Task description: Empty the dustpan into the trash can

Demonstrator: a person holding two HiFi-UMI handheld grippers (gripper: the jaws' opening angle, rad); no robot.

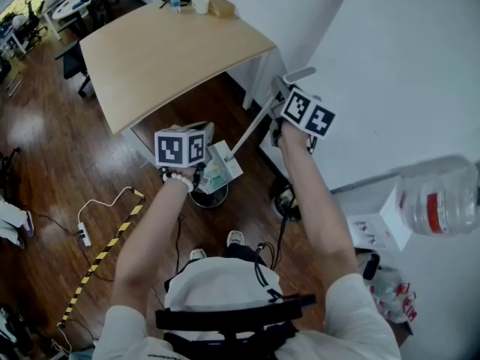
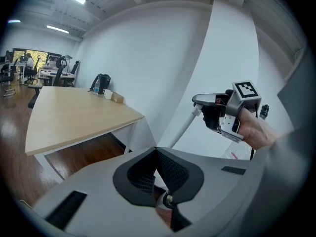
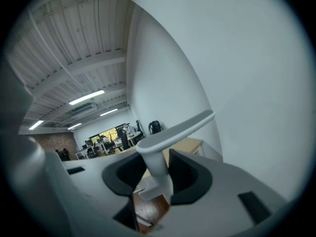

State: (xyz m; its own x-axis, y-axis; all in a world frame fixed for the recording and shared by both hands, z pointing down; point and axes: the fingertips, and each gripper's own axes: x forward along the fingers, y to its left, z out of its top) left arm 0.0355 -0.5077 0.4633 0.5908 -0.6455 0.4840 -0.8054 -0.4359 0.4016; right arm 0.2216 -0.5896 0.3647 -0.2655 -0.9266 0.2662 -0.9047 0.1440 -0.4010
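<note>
A long-handled dustpan hangs tilted over a small round trash can [image 1: 208,196] on the wooden floor. Its pan [image 1: 222,168] holds paper scraps, and its white pole [image 1: 251,126] rises to a flat grey handle [image 1: 294,77]. My right gripper [image 1: 285,96] is shut on the pole just under that handle [image 3: 177,127], with the pole between the pads [image 3: 157,169]. My left gripper [image 1: 204,132] hovers just above and left of the pan. Its jaws [image 2: 157,152] are shut, with nothing visible between the tips. The left gripper view shows the right gripper [image 2: 222,115] holding the pole [image 2: 183,128].
A wooden table [image 1: 172,51] stands ahead with a bottle, a cup and a box at its far end. A white wall [image 1: 390,66] runs close on the right. A water jug [image 1: 439,201] and boxes sit low right. A power strip [image 1: 84,235] and striped tape [image 1: 105,257] lie on the floor at left.
</note>
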